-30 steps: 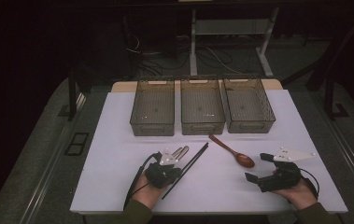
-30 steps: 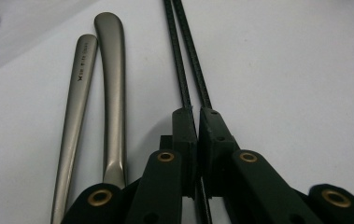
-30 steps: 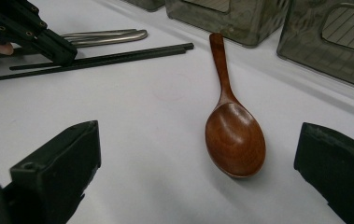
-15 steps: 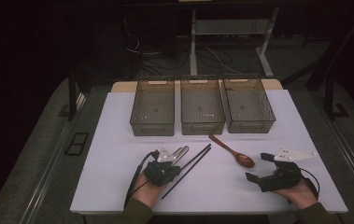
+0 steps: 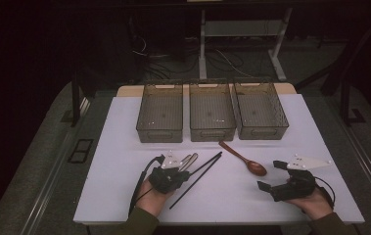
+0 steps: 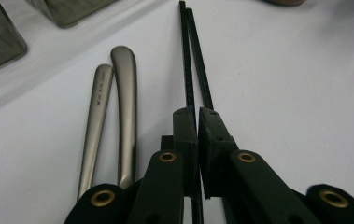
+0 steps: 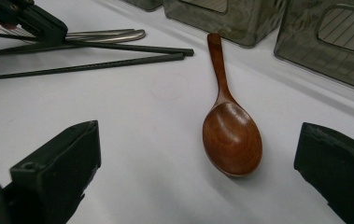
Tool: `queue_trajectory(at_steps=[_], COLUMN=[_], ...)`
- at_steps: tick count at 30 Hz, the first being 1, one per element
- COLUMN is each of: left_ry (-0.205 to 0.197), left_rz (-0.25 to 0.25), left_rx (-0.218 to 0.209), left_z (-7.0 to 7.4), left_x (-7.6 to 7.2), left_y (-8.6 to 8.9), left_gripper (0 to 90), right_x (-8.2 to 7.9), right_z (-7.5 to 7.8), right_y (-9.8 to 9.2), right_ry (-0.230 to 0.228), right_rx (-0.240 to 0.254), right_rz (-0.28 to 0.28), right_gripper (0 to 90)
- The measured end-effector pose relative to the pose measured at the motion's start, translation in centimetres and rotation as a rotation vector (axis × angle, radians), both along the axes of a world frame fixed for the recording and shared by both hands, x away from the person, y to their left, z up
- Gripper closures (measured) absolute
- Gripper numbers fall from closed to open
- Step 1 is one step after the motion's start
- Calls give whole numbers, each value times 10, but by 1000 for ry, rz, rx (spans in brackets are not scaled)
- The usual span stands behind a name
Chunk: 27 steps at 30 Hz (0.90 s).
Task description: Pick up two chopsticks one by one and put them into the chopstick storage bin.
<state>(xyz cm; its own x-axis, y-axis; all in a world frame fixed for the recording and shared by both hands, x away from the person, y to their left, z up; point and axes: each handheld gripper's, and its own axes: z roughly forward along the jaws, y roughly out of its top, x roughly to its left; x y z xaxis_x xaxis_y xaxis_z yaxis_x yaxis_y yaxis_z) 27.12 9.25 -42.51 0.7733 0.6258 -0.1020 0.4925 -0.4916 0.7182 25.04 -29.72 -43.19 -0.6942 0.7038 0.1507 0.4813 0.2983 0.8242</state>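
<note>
Black chopsticks [image 6: 194, 65], near-left on the white table [image 5: 124, 147], are pinched by the closed left gripper [image 6: 197, 116]. One stick could slip out if lifted unevenly. Right gripper [image 7: 198, 154] is kept open near the wooden spoon [image 7: 230, 126], w/o contact.

Two slim black chopsticks [image 6: 193, 60] lay flat on the white table [image 5: 124, 147], side by side and nearly touching, running diagonally away from the person. One was pinched between the left gripper's [image 6: 197, 114] fingers [image 6: 185, 135], near its thicker end.
</note>
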Motion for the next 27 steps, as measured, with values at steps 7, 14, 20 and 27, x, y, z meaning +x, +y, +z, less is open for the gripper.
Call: queue_trajectory(at_steps=[7,14,20,27], left_ry=[-23,-36,-43,-56], left_rz=[-28,-58,-76,-106], left_rx=[-33,-63,-86,-117], left_z=[8,15,19,27], left_x=[-1,0,0,1], left_y=[2,4,7,11], left_gripper=[861,861,861,861], right_x=[0,0,2,4], right_z=[-2,-6,-8,-9], right_y=[0,-1,1,5], right_ry=[2,8,1,3], right_rx=[3,10,16,21], right_rz=[-3,-14,-24,-17], right_gripper=[8,8,8,8])
